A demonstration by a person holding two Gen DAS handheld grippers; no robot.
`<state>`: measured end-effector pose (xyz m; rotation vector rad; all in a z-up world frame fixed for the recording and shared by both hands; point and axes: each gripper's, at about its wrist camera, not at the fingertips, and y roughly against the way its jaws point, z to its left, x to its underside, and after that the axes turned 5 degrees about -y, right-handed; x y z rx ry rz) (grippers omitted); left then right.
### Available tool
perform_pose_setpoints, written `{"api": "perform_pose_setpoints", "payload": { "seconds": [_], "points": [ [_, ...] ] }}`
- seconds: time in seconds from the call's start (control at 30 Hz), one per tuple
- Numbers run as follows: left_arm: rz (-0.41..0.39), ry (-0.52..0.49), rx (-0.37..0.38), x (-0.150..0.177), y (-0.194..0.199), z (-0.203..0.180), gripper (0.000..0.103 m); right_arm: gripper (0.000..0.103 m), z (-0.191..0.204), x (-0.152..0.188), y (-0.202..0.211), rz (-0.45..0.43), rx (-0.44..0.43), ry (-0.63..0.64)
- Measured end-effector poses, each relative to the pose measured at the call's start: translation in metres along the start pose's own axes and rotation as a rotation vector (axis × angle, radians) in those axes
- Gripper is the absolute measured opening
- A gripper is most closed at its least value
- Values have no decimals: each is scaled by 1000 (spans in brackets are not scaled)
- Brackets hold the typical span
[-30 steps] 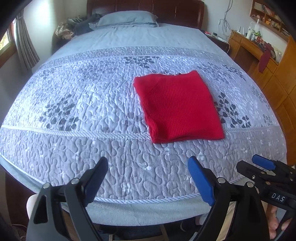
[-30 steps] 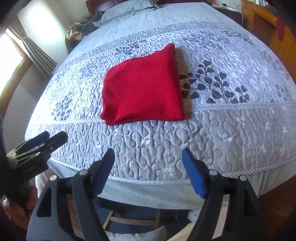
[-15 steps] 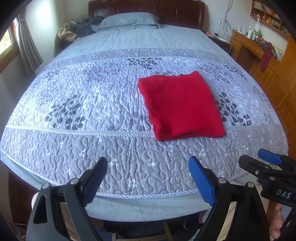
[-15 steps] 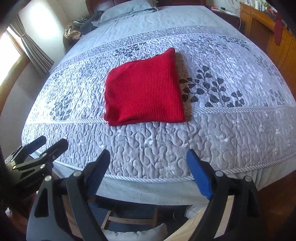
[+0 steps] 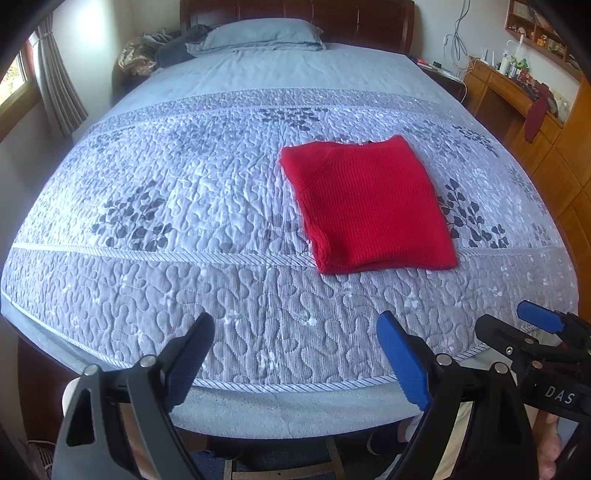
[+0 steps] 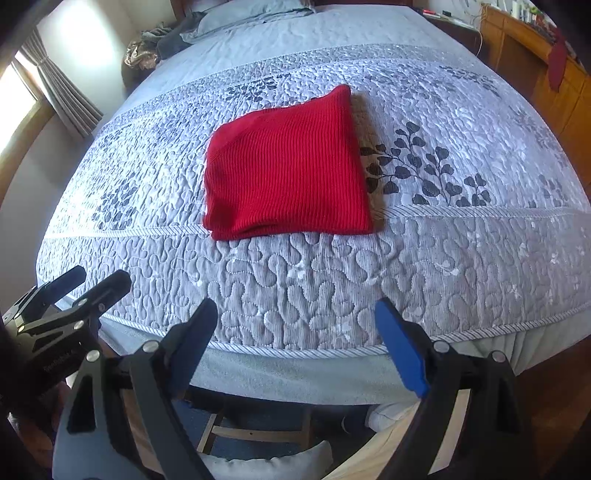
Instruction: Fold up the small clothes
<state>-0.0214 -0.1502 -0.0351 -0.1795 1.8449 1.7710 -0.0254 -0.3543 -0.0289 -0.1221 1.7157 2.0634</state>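
A red knitted sweater (image 5: pixel 369 206) lies folded into a flat rectangle on the grey quilted bedspread (image 5: pixel 184 221); it also shows in the right wrist view (image 6: pixel 288 166). My left gripper (image 5: pixel 295 354) is open and empty, held off the near edge of the bed. My right gripper (image 6: pixel 295 343) is open and empty, also off the near edge. Each gripper shows in the other's view: the right one at the right (image 5: pixel 517 328), the left one at the left (image 6: pixel 85 284). Both are well short of the sweater.
A pillow (image 5: pixel 262 33) and a wooden headboard (image 5: pixel 295 11) are at the far end. Loose clothes (image 5: pixel 162 51) lie beside the pillow. A wooden desk with shelves (image 5: pixel 517 92) runs along the right wall. A window with a curtain (image 5: pixel 55 85) is on the left.
Both grippers have drawn back from the bed a little and stayed open. The sweater has not moved.
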Motion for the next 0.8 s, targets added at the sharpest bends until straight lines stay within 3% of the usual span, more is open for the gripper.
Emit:
{"api": "perform_pose_setpoints", "payload": {
  "seconds": [0.8],
  "points": [
    [3, 4, 1, 0, -1, 0, 90, 89, -2, -4, -1, 2, -16, -18]
  ]
}}
